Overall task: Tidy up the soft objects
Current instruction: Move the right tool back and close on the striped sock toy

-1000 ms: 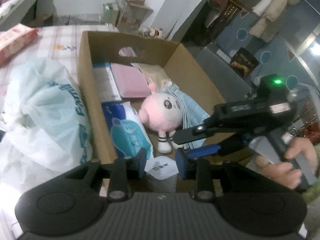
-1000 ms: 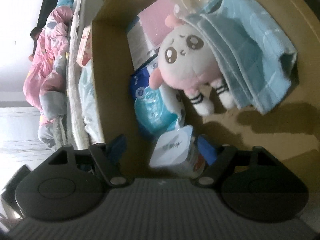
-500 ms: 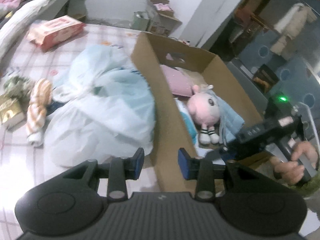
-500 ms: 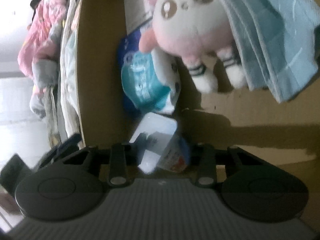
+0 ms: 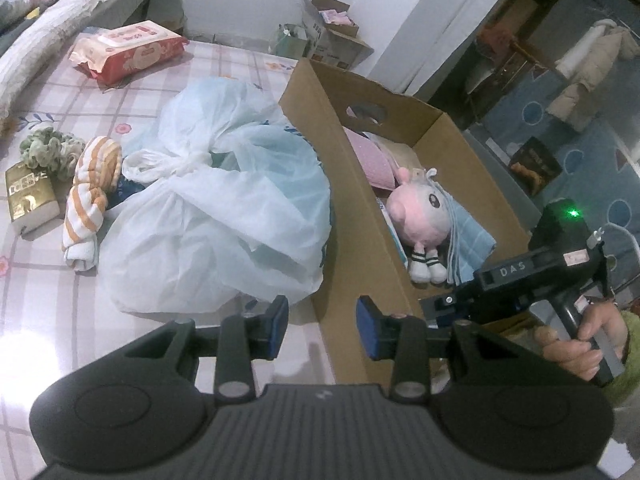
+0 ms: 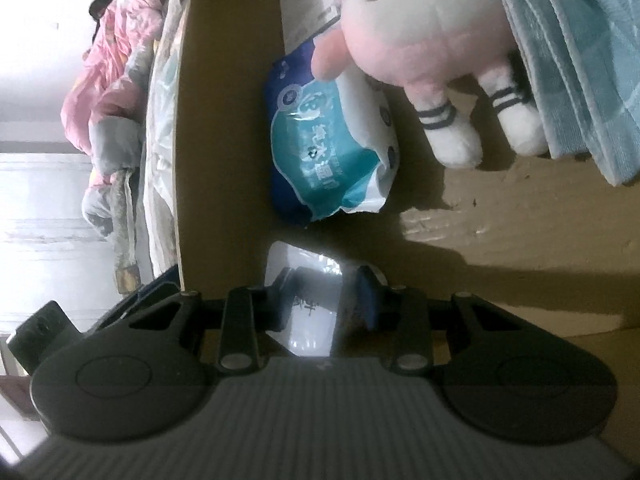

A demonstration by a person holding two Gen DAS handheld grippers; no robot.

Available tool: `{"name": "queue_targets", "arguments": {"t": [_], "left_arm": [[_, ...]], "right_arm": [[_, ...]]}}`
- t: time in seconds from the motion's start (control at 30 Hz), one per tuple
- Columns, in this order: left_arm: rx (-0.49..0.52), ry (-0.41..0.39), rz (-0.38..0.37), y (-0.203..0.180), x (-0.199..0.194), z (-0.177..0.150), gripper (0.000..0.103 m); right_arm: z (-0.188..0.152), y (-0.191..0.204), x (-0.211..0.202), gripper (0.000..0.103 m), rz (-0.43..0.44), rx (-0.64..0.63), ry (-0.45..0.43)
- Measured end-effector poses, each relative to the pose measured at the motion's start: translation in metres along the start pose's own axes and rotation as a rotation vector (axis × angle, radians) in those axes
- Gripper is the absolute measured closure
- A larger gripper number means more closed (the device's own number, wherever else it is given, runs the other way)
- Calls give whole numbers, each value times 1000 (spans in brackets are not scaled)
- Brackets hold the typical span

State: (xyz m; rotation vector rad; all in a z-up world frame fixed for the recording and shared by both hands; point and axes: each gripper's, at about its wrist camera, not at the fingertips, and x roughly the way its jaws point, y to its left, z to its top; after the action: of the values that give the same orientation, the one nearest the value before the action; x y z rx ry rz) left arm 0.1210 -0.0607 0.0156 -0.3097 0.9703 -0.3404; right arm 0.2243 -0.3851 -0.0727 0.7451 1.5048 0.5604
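Right gripper (image 6: 324, 300) was down inside the cardboard box (image 5: 360, 216), at its near end, and its jaws had just been closing onto a small white tissue pack (image 6: 308, 300); the blue pads pressed the pack on either side, so it looked gripped rather than merely straddled. That pack sat in the corner against the box's left wall, with a blue-and-teal wipes pack (image 6: 328, 148) lying just beyond it along the same wall, and a pink plush toy (image 6: 424, 28) farther in, resting partly on a folded light-blue cloth (image 6: 580, 60). Left gripper (image 5: 322, 330) hovered outside the box over the bed, its jaws part open and holding nothing, having just eased a little wider. Ahead of it and to its left lay a big translucent plastic bag (image 5: 208, 216), and beyond that a striped orange-and-white cloth (image 5: 88, 196), which ran lengthwise toward the camera. The left hand was plainly the nearer one to those loose things on the bed; the right hand (image 5: 576, 344) was occupied at the box. Releasing the tissue pack seemed the step in hand.
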Motion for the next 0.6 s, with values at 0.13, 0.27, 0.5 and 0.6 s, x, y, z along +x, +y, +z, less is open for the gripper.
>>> {"name": "queue_targets", "arguments": {"t": [0.13, 0.27, 0.5, 0.6], "left_arm": [[18, -10, 23, 1, -1, -8, 58], [23, -30, 48, 9, -8, -14, 49], [38, -84, 103, 25, -22, -18, 40], [45, -119, 141, 33, -32, -18, 33]], "right_arm": [[-4, -1, -5, 68, -9, -15, -39], [-8, 7, -22, 57, -53, -66, -119], [-18, 36, -55, 53, -59, -155, -284], [-22, 64, -58, 47, -53, -236, -338]]}}
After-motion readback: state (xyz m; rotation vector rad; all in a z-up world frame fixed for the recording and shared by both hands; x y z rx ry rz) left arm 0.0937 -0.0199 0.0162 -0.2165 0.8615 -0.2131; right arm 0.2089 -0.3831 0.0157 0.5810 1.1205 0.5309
